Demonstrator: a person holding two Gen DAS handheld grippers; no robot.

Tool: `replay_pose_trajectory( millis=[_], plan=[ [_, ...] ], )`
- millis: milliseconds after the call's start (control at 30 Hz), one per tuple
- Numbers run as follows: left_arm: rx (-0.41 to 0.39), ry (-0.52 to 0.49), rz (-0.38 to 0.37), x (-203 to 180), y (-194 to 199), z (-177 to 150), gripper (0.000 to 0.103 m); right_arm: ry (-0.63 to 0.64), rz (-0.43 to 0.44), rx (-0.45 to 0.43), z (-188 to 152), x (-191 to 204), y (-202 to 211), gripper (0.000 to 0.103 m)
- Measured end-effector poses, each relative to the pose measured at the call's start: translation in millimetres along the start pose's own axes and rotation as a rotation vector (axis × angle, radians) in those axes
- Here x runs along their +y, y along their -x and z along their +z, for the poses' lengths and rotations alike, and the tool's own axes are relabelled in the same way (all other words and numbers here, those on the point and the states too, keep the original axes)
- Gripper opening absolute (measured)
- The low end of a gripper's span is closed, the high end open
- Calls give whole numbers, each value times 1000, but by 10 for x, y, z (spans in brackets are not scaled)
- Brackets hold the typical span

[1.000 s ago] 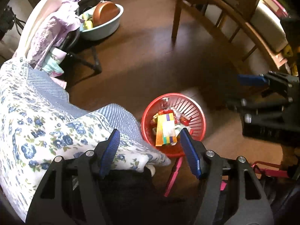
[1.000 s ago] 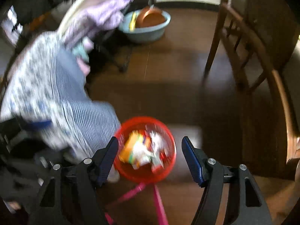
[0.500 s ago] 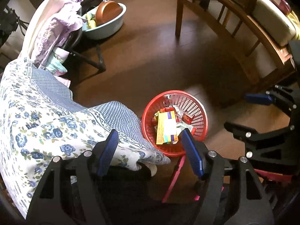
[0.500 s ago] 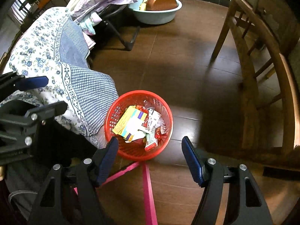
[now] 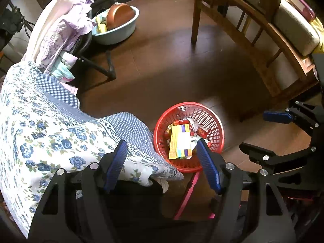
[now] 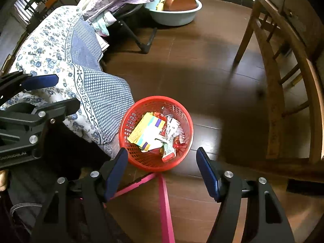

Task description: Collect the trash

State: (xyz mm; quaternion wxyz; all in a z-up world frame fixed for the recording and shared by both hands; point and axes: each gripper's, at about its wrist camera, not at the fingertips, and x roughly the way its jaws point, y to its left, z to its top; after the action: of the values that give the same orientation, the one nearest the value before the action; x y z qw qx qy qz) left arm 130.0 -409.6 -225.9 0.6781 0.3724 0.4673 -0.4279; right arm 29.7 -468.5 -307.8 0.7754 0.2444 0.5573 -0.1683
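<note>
A red plastic basket [image 5: 214, 129] [image 6: 129, 125] stands on the dark wooden floor. Inside lie a yellow carton [image 5: 179, 141] [image 6: 146, 131] and several crumpled wrappers [image 6: 172, 129]. My left gripper [image 5: 162, 158] hangs open above the floral blanket's corner and the basket's near rim, nothing between its blue pads. My right gripper [image 6: 162, 166] is open too, high over the basket's near edge, with nothing in it. Each gripper shows in the other's view: the right one [image 5: 279, 133] to the right, the left one [image 6: 40, 93] to the left.
A blue floral blanket [image 5: 40, 125] [image 6: 85, 81] drapes beside the basket on the left. Pink strips [image 6: 164, 198] lie on the floor below it. A pale blue basin [image 5: 119, 30] holding a brown pan sits far back. A wooden chair [image 5: 263, 40] [image 6: 283, 77] stands to the right.
The right gripper's view has steadied from a blur and shifted, so the basket now sits closer to centre. In the left view the right gripper slid lower at the right edge.
</note>
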Motion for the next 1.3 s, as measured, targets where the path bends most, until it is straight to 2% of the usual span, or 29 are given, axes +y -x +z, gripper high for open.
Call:
replay_pose_trajectory(
  millis=[1000,1300],
  plan=[
    [-13,2,17,5,19,10,75,17,19,-2,2,17,5,69],
    [-31,-34,59,-54,38,9,75,18,18,-3,1,28,3,69]
  ],
)
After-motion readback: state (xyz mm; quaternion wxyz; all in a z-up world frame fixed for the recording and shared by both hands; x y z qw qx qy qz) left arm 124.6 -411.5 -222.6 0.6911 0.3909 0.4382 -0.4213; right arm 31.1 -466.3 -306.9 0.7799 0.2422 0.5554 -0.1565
